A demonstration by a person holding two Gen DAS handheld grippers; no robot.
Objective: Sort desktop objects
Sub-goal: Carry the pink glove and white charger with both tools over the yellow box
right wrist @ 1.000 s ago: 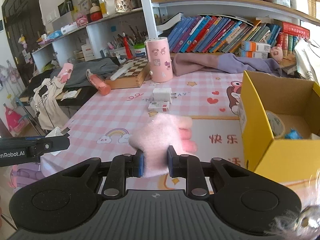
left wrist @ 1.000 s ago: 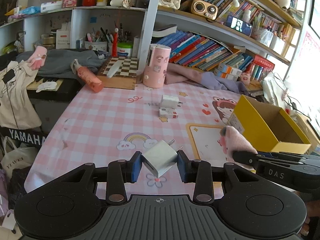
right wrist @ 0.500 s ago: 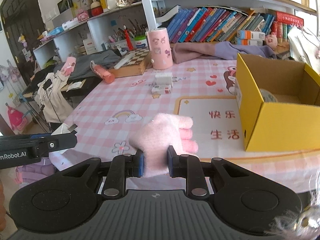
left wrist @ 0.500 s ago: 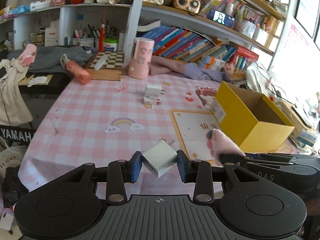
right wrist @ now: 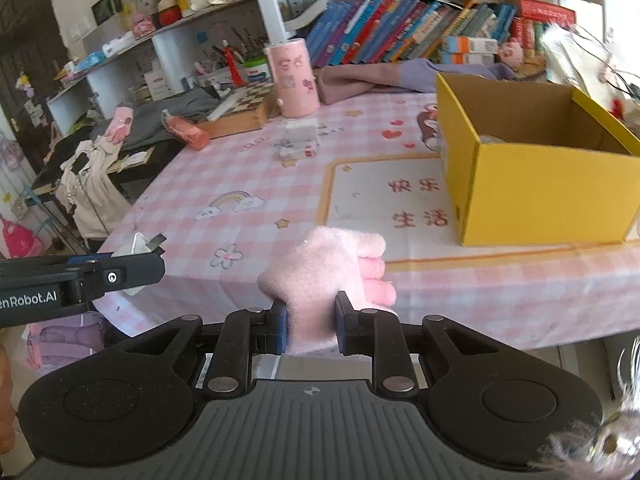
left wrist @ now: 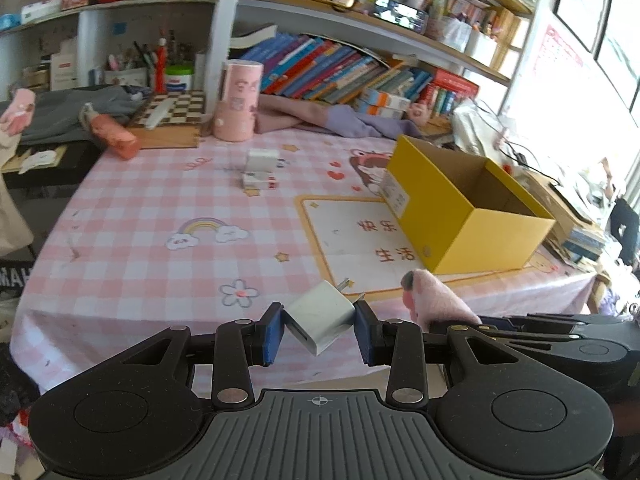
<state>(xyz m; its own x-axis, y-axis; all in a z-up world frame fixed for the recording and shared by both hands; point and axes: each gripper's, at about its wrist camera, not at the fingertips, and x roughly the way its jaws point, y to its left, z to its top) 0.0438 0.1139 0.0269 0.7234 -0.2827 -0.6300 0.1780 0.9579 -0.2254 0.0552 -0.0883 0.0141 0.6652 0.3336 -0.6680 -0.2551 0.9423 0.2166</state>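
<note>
Left wrist view: the left gripper (left wrist: 319, 330) grasps a small white square plug adapter (left wrist: 321, 322) between its blue pads, exactly as a second ago. The adapter sits tilted on one corner, its metal prongs pointing up and to the right, away from the camera. Compared with a second ago, the table's near edge now shows, and the open yellow cardboard box (left wrist: 466, 216) appears further off, well apart to the right on the pink checked tablecloth (left wrist: 132, 216). A second white adapter (left wrist: 262, 159) lies far back on the cloth.

Right wrist view: the right gripper (right wrist: 310, 326) is clenched on a fluffy pink knitted glove (right wrist: 326, 280), unchanged in grip. The glove stands upright, long axis pointing away from the camera, fingers curled to the right. The table edge now lies just ahead; earlier the glove was over the cloth.
</note>
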